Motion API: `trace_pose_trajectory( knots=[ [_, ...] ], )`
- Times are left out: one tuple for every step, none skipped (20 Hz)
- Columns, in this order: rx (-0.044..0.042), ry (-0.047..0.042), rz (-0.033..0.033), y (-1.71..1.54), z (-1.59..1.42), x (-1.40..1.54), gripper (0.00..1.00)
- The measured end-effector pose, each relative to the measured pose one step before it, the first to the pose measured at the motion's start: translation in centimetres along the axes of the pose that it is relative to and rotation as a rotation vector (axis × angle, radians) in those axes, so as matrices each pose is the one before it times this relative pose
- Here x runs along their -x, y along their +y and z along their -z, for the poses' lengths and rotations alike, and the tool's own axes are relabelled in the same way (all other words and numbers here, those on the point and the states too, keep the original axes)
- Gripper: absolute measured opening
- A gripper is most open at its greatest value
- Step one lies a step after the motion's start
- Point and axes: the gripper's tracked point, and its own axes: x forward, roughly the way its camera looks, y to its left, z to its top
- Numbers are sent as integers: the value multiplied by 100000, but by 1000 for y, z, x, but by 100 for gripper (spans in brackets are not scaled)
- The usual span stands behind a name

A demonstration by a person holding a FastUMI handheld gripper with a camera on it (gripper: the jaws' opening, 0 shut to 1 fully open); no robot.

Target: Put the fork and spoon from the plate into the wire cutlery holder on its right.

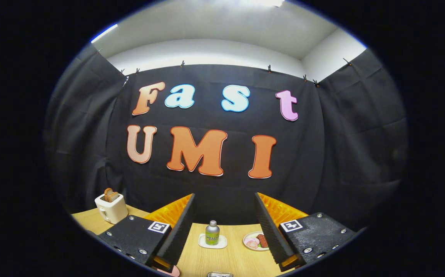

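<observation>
My gripper (224,197) is open, its two fingers (180,231) held wide apart above a wooden table (234,261) with nothing between them. Just below and between the finger bases, a sliver of a metallic object (219,274) pokes into sight; too little shows to tell what it is. By the base of the left finger lies a pink rounded rim (173,271), perhaps a plate's edge. No fork or spoon can be made out.
Beyond the fingers, a small green-labelled bottle (212,232) stands on a white coaster (212,242). To its right is a small plate with food (255,241), partly behind the right finger. A white toaster with toast (111,207) stands at the far left.
</observation>
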Motion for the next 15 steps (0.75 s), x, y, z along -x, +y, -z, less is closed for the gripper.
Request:
trace_pose_trajectory(
  knots=[
    [407,-659,-386,125,-43,-97,89],
    [189,-412,-369,161,-1,-26,90],
    [171,-499,-533,182,-29,107,90],
    [232,-398,-310,-18,-145,-12,91],
    [375,-474,-348,106,-86,46,91],
    [540,-534,-419,119,32,-132,91],
    [379,-131,-476,86,-9,106,92],
    [307,108,-590,237,134,-14,92],
    [150,550,-397,181,111,-37,93],
    [38,365,-181,-3,97,5,93],
    [-113,-70,-76,36,-41,-58,94],
    [-159,-81,-77,-4,-44,-50,94],
    [-175,-168,-94,63,-44,-11,95],
    [-76,-148,-69,411,805,922,95],
    [51,-114,-137,32,46,-16,95]
  ],
)
